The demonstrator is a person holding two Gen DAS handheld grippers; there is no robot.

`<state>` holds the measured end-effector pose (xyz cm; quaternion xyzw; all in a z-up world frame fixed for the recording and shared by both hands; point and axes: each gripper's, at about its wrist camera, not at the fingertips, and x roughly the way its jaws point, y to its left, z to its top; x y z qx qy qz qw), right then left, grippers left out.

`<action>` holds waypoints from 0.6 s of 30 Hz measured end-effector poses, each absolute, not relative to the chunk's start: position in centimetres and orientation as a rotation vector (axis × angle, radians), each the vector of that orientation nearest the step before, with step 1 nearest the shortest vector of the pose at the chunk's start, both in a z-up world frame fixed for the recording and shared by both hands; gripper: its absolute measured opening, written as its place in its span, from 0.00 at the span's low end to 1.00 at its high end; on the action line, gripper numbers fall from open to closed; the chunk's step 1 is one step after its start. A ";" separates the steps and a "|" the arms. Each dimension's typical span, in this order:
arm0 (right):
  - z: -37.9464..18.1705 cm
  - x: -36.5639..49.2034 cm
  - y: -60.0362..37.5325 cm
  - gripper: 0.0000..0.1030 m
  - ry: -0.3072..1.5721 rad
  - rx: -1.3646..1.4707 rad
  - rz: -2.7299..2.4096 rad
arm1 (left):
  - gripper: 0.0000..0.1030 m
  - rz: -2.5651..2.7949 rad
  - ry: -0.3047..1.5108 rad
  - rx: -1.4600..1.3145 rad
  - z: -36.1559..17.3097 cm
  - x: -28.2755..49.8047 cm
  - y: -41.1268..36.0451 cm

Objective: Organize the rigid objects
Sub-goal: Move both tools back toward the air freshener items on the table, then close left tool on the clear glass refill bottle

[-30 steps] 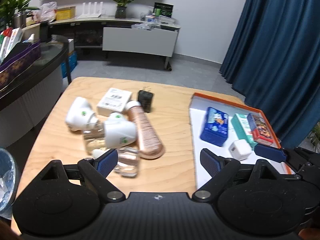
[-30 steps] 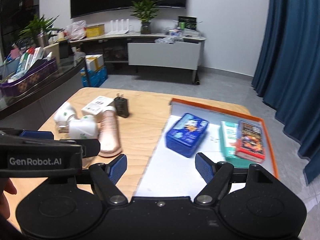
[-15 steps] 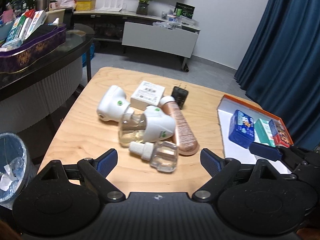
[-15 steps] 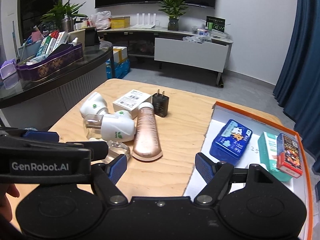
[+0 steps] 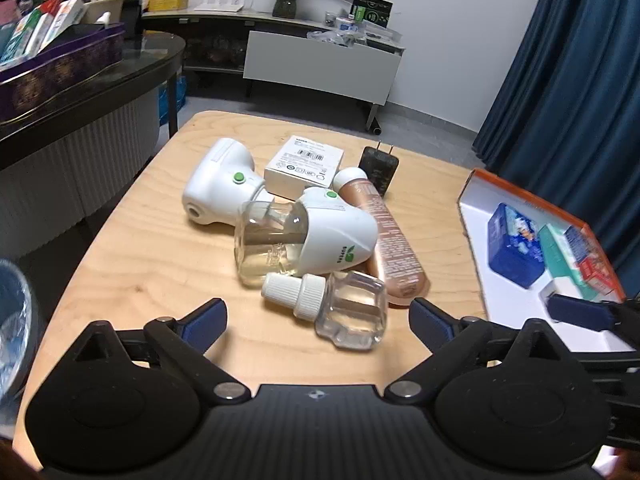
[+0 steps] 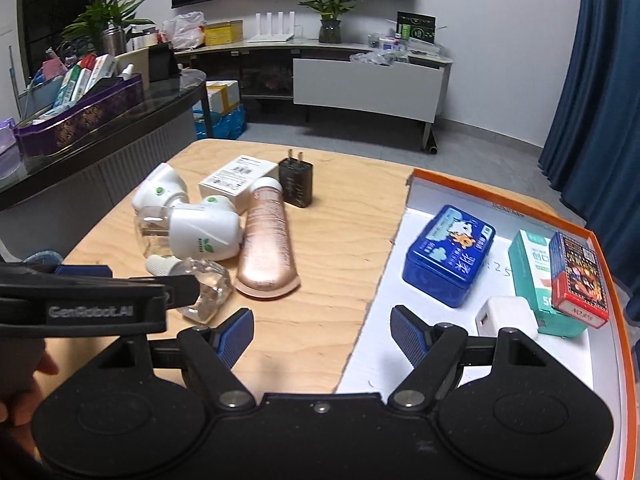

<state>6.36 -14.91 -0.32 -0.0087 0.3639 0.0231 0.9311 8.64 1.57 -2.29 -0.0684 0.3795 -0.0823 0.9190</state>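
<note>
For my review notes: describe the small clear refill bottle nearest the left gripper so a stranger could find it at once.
On the wooden table, left of the orange-rimmed tray, lies a cluster of toiletries. At its near edge, the clear refill bottle lies on its side, apart from any white housing. Unlike its neighbours, it is bare glass with a white screw cap.

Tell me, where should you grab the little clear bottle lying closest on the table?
Probably the squarish glass body of the clear bottle, not its white cap. It lies on its side, so come from above, pads on its flatter sides. The left gripper, jaws opening and empty, is nearest.
</note>
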 end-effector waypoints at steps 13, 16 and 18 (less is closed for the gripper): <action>-0.3 7.3 -16.5 0.86 0.739 0.060 0.035 | 0.90 -0.176 0.705 0.038 -4.2 9.8 0.2; -0.3 7.7 -16.3 0.86 0.739 0.072 0.077 | 0.77 -0.175 0.682 0.065 -4.2 9.5 0.4; -0.2 8.2 -16.1 0.86 0.739 0.072 0.096 | 0.77 -0.182 0.684 0.050 -4.1 9.2 0.8</action>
